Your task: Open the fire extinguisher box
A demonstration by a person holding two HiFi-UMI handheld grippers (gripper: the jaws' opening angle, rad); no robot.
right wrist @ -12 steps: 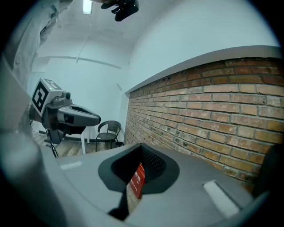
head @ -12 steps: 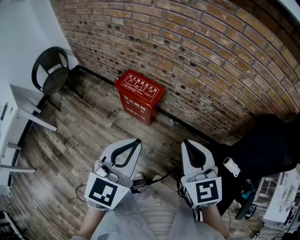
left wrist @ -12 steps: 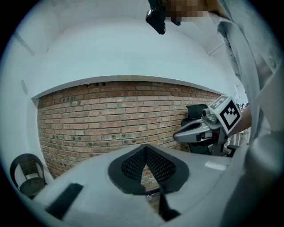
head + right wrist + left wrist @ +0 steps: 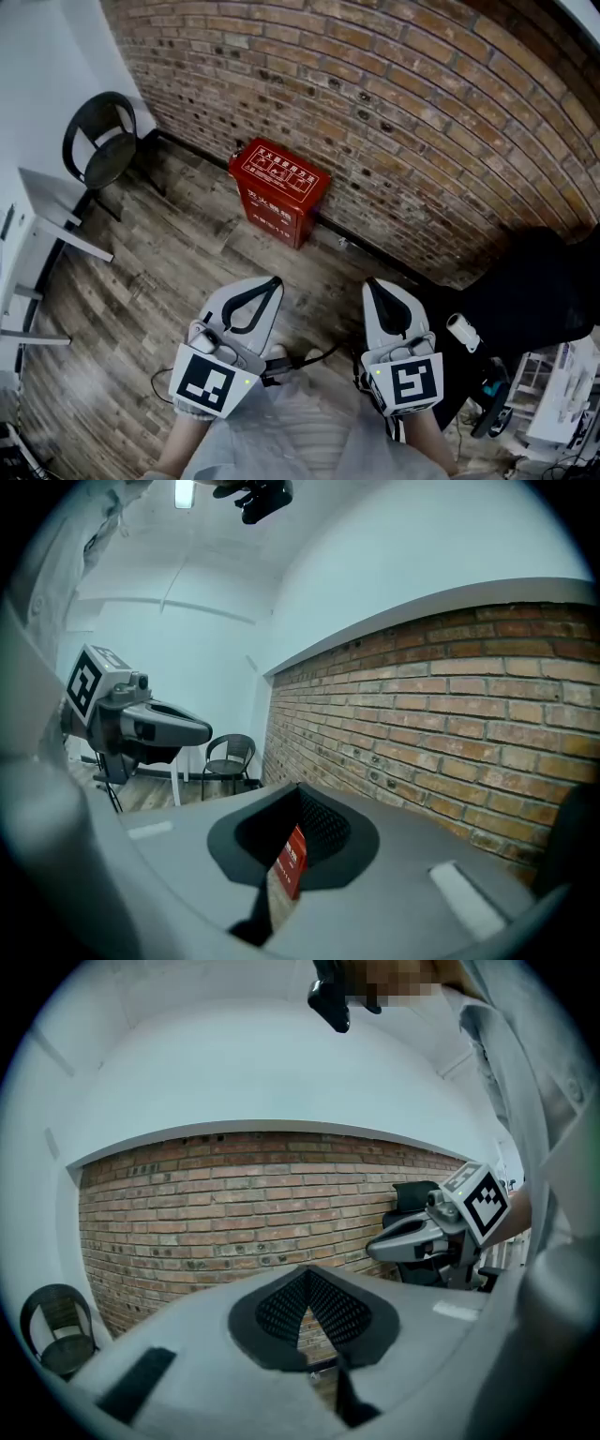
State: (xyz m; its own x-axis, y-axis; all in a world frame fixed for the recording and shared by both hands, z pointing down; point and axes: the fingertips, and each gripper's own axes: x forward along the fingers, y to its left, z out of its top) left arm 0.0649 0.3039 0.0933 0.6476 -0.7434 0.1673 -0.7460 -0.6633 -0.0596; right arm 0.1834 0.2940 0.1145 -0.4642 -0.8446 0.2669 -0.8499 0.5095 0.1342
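Observation:
A red fire extinguisher box stands on the wood floor against the brick wall, its lid down. A sliver of the red box shows through the slit of the right jaws. My left gripper and right gripper are held side by side near my body, well short of the box. Both are shut with nothing between the jaws. In the left gripper view the right gripper hangs to the right; in the right gripper view the left gripper hangs to the left.
A black round chair stands at the far left by the wall. A white table lies at the left edge. A black office chair and white shelving crowd the right. A cable runs between the grippers.

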